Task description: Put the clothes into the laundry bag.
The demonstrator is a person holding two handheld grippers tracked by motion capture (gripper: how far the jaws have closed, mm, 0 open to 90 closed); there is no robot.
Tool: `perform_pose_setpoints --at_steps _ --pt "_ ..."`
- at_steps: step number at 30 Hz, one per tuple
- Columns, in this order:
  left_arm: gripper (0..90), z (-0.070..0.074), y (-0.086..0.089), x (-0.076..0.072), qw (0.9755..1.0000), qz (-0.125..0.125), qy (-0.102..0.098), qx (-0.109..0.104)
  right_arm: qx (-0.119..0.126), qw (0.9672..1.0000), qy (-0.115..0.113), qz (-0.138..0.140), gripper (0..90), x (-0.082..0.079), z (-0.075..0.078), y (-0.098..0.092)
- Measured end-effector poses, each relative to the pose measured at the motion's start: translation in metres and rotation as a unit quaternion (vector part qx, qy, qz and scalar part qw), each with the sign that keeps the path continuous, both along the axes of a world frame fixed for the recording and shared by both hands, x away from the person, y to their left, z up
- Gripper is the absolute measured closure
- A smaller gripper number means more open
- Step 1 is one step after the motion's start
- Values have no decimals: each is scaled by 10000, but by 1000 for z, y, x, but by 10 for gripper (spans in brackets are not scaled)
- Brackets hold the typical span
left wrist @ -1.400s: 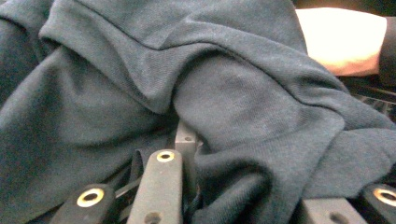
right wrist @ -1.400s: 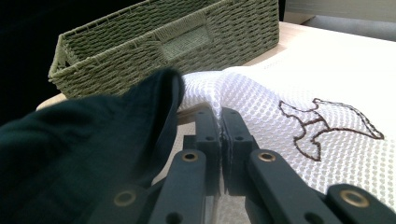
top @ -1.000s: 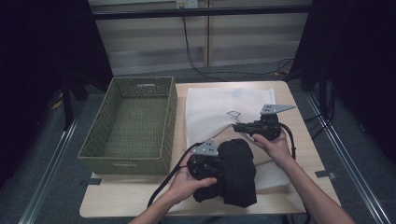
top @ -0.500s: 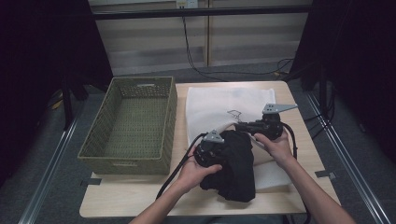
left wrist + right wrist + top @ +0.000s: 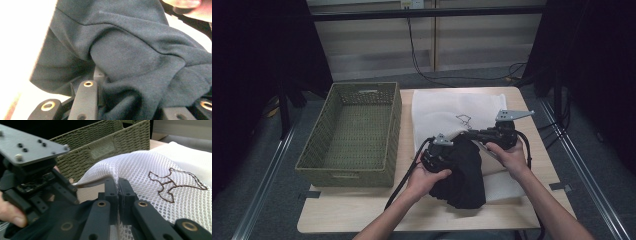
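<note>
- Nearest to us, two forearms come in over the front edge of the surface point(image 5: 362, 220), a pale wooden top.
- We see the left hand-held gripper point(image 5: 443, 152) buried in a dark garment point(image 5: 464, 172); in the left gripper view the dark cloth point(image 5: 130, 65) bunches between and over its jaws, which grip a fold of it at a narrow gap.
- The garment lies bunched at the front middle of the surface, its far end tucked under the lifted edge of a white mesh bag point(image 5: 452, 112).
- The right hand-held gripper point(image 5: 467, 134) sits just beyond and to the right, its jaws pinched tight on the near edge of the bag; the right gripper view shows the mesh point(image 5: 150, 170) clamped between the two closed jaws and raised into a flap.
- A dark outline figure point(image 5: 175, 182) is stitched on the bag's upper side.
- The bag spreads flat over the right half of the surface, reaching to its far edge.
- To the left stands a green woven basket point(image 5: 357, 92), just beside the bag.
- Farthest off, black cables point(image 5: 422, 55) trail across the floor under a dark rail.
</note>
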State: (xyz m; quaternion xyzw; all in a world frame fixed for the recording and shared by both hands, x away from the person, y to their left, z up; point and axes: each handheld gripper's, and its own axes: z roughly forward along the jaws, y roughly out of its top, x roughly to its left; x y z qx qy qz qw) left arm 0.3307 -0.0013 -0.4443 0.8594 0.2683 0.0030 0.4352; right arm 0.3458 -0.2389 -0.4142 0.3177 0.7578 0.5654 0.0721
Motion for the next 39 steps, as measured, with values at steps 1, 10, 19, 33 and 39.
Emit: perform_pose_setpoints --at_steps 1,10,19,33,39 --pt "726 1 0 2 10000 26 -4 2 -5 10000 -12 13 876 -1 1 0" --pt "726 3 -17 20 9982 491 -295 -158 -35 10000 -27 44 875 -3 5 4" --pt "720 -30 -30 28 9972 645 -356 115 -149 9998 105 81 874 -2 -2 4" --pt "361 -44 -25 23 9969 652 -377 223 -319 9990 296 84 867 1 -16 5" --pt "229 -32 -17 17 9982 298 -391 355 -330 9988 347 49 863 3 -18 3"
